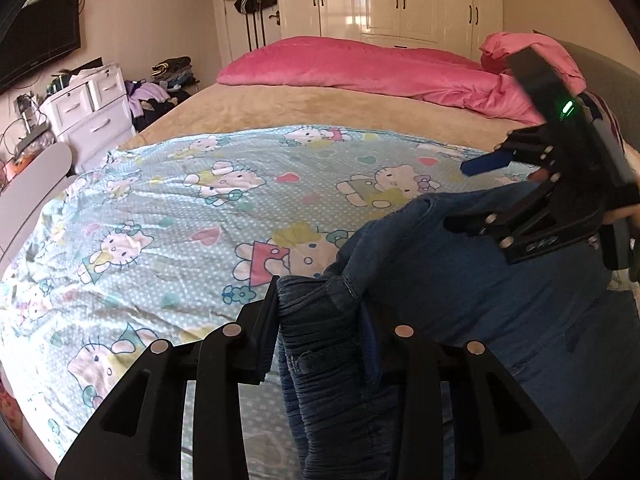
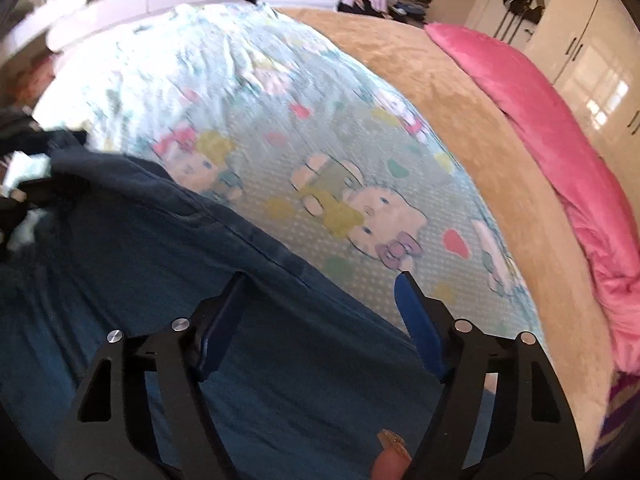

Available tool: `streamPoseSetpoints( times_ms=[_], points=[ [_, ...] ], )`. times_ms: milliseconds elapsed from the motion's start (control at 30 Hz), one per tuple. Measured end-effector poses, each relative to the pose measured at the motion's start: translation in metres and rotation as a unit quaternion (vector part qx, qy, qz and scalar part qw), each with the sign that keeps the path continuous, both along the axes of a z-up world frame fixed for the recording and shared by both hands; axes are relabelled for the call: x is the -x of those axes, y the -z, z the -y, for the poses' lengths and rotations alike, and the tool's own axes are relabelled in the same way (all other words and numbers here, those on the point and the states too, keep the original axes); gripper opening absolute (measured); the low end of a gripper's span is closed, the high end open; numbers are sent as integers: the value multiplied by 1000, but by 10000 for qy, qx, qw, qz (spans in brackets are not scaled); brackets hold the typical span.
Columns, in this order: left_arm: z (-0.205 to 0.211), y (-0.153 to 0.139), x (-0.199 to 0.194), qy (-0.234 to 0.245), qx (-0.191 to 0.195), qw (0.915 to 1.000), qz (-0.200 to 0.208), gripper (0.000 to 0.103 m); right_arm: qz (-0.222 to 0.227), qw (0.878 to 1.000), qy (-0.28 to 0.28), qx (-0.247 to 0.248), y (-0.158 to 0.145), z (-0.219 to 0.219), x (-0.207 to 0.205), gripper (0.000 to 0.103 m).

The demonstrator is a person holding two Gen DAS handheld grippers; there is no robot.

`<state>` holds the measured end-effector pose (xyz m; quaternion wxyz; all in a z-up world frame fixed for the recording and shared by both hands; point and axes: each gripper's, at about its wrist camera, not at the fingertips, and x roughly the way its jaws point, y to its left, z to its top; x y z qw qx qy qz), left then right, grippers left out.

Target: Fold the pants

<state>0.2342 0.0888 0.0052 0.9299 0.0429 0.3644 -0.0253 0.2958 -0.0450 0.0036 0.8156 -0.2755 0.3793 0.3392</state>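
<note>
The blue denim pants lie on the cartoon-cat sheet at the near right of the bed. My left gripper is shut on a bunched end of the pants, which hangs down between its fingers. My right gripper shows at the right of the left wrist view, open above the pants. In the right wrist view my right gripper is open over the upper edge of the pants, its blue pads wide apart. The left gripper shows dimly at that view's left edge.
A pink duvet lies along the far side of the bed on a tan blanket. White drawers and a clothes pile stand to the left, a wardrobe behind. The bed's grey footboard curves at left.
</note>
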Motion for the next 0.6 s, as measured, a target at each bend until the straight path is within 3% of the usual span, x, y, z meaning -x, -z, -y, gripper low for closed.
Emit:
streamPoseSetpoints(
  times_ms=[133, 300, 400, 467, 600],
  points=[
    [-10, 1, -2, -97, 162, 9998, -29, 33, 71, 9999, -82, 50, -8, 1, -1, 68],
    [-7, -6, 3, -12, 138, 9998, 158, 33, -101, 9978, -215, 618, 16, -9, -11, 60],
    [-5, -3, 2, 10, 77, 9999, 119, 33, -295, 9967, -393, 651, 29, -14, -7, 41],
    [-6, -2, 0, 2, 101, 9999, 82, 33, -531, 9952, -589, 567, 37, -17, 1, 20],
    [-9, 0, -2, -27, 128, 9999, 38, 34, -437, 9973, -485, 324, 40, -14, 17, 8]
  ],
)
